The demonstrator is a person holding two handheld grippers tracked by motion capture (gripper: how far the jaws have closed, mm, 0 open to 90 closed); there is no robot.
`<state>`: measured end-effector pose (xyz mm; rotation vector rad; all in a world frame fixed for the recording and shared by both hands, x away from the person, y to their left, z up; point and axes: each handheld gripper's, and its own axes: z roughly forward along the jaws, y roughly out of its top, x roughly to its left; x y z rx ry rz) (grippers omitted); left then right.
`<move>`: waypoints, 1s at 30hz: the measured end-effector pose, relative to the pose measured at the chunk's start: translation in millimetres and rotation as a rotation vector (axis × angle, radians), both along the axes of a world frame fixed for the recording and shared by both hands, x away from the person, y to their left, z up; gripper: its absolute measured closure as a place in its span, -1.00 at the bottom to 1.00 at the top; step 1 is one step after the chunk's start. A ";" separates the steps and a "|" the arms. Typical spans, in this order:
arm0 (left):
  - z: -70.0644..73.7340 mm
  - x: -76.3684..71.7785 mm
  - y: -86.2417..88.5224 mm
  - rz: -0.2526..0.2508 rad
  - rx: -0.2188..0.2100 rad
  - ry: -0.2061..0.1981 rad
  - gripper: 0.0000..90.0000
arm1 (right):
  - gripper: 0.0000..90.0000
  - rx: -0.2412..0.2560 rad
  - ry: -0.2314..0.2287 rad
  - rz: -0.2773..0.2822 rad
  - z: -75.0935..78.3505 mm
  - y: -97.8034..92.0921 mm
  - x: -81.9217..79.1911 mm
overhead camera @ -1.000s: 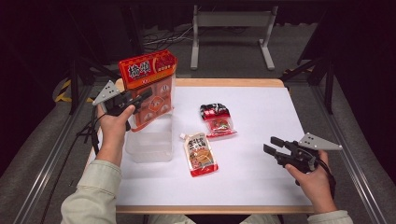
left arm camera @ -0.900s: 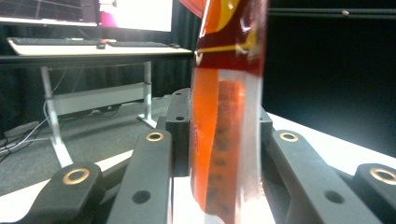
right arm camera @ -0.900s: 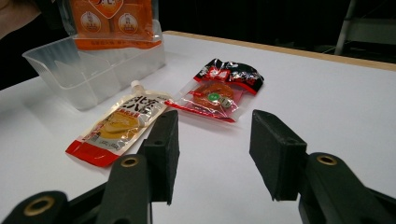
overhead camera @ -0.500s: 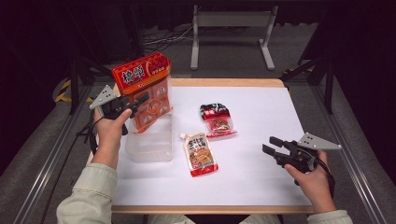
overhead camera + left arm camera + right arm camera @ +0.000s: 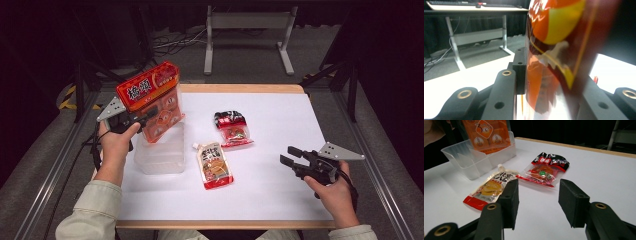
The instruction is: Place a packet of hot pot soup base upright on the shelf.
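My left gripper (image 5: pixel 145 118) is shut on a tall orange and red snack packet (image 5: pixel 152 100), held tilted above a clear plastic bin (image 5: pixel 161 156) at the table's left. In the left gripper view the packet (image 5: pixel 554 57) sits squeezed between the black jaws. A spouted sauce pouch (image 5: pixel 214 164) lies flat mid-table, and a red and black packet (image 5: pixel 233 128) lies behind it. My right gripper (image 5: pixel 291 156) hovers open at the front right, nothing between its fingers. In the right gripper view the pouch (image 5: pixel 490 188), the red and black packet (image 5: pixel 544 169) and the bin (image 5: pixel 477 157) lie ahead.
A white sheet (image 5: pixel 280 125) covers the wooden table. Metal rails run along both sides, and a grey frame stand (image 5: pixel 247 25) is on the floor beyond the far edge. Dark floor and cables surround the table.
My left gripper has lifted the orange packet up and leftward, tilting its top to the left above the bin. The right gripper has stayed put.
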<state>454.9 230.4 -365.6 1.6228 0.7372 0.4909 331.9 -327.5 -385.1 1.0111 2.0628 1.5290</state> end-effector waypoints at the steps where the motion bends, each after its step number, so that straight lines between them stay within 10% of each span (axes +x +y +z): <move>1: -1.5 -0.3 -1.2 0.013 0.021 0.021 0.58 | 0.14 -0.002 -0.001 0.000 0.1 0.2 -0.1; 9: -10.4 2.2 -2.9 -0.009 0.039 0.060 0.58 | 0.14 -0.002 -0.003 0.001 -0.8 -0.2 0.5; 17: -8.4 6.0 0.7 -0.068 0.076 0.195 0.55 | 0.12 -0.002 0.006 0.001 -1.3 1.6 0.4; 30: -8.5 6.4 12.5 0.059 0.119 0.266 0.19 | 0.11 0.004 -0.001 0.005 -1.6 1.2 1.7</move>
